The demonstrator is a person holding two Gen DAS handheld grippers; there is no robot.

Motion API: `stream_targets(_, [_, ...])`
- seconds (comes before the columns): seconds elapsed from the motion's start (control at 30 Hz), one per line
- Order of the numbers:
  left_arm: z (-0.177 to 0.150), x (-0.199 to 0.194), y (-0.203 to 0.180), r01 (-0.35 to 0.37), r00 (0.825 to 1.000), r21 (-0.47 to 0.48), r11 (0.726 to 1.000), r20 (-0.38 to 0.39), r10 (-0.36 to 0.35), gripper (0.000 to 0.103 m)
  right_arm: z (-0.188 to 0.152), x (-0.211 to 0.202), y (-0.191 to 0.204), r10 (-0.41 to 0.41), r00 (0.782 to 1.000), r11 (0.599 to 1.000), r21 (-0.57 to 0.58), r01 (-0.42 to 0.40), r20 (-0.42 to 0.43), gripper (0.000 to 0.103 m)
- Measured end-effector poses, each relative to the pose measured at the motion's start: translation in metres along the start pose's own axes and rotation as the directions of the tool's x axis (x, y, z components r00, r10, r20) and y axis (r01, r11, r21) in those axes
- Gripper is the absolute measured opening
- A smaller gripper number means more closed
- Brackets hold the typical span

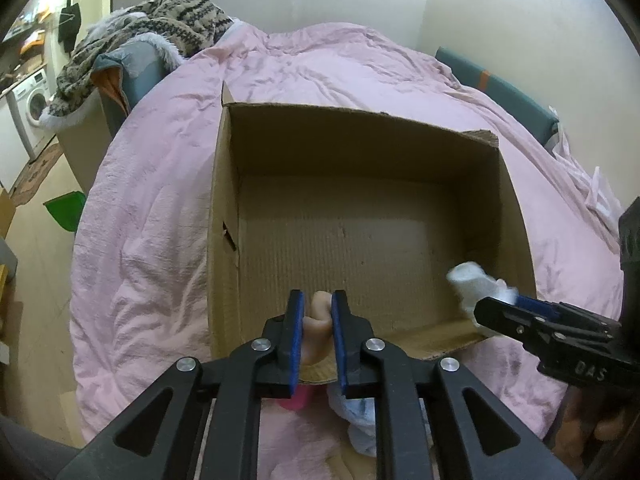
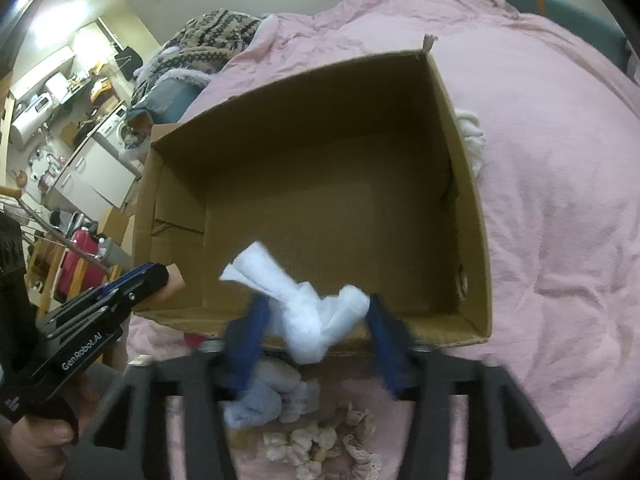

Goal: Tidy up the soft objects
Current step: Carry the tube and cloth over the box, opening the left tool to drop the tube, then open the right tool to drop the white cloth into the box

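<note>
Your left gripper [image 1: 318, 312] has its blue-padded jaws drawn close on a pale peach soft item [image 1: 319, 322], held at the near rim of the cardboard box [image 1: 224, 216]. Your right gripper [image 2: 316, 320] is blurred in its own view; its blue pads [image 2: 248, 340] stand wide on either side of a white sock [image 2: 304, 308], and it may be touching only one of them, so the grip cannot be told for sure. The sock hangs over the box's near right corner.

The box sits open-topped on a wrinkled pink duvet [image 1: 152, 184] that covers the whole bed; its floor is bare corrugated card. Just in front of the box, on the duvet, lie a light blue sock [image 2: 252, 404], a cream knotted bundle [image 2: 312, 440] and something bright pink [image 1: 298, 398]. Another white fluffy item [image 2: 472, 136] rests against the box's outer right wall.

Beyond the bed's far left corner a patterned knit throw [image 1: 168, 20] is heaped over a chair. Farther left, a washing machine [image 1: 30, 100] stands on a pale floor, with a green dustpan [image 1: 66, 210] near the bedside. Plain cream walls rise behind the bed.
</note>
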State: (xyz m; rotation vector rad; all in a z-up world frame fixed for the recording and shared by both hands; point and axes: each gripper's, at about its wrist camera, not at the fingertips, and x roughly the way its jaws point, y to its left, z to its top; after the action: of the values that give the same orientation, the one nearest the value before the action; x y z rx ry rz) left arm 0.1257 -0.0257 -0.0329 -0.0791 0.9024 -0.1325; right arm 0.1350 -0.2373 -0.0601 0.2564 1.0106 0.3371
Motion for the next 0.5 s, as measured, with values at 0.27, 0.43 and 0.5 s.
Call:
stream_targets(0.27, [0.002, -0.008, -0.002, 0.001, 1.000, -0.010, 1.000, 0.023, 0.000, 0.074, 0.003, -0.004, 0.000, 0.005, 1.000, 1.000, 0.008, -0.006, 0.022, 0.074])
stream_targets(0.43, [0.002, -0.008, -0.006, 0.011, 1.000, 0.005, 1.000, 0.009, -0.011, 0.074, 0.004, 0.002, -0.006, -0.025, 1.000, 0.999, 0.042, 0.025, 0.003, 0.088])
stream_targets(0.5, [0.002, -0.008, -0.008, -0.001, 1.000, 0.009, 1.000, 0.010, 0.001, 0.074, 0.004, 0.003, -0.008, -0.020, 1.000, 0.998, 0.053, 0.020, -0.005, 0.092])
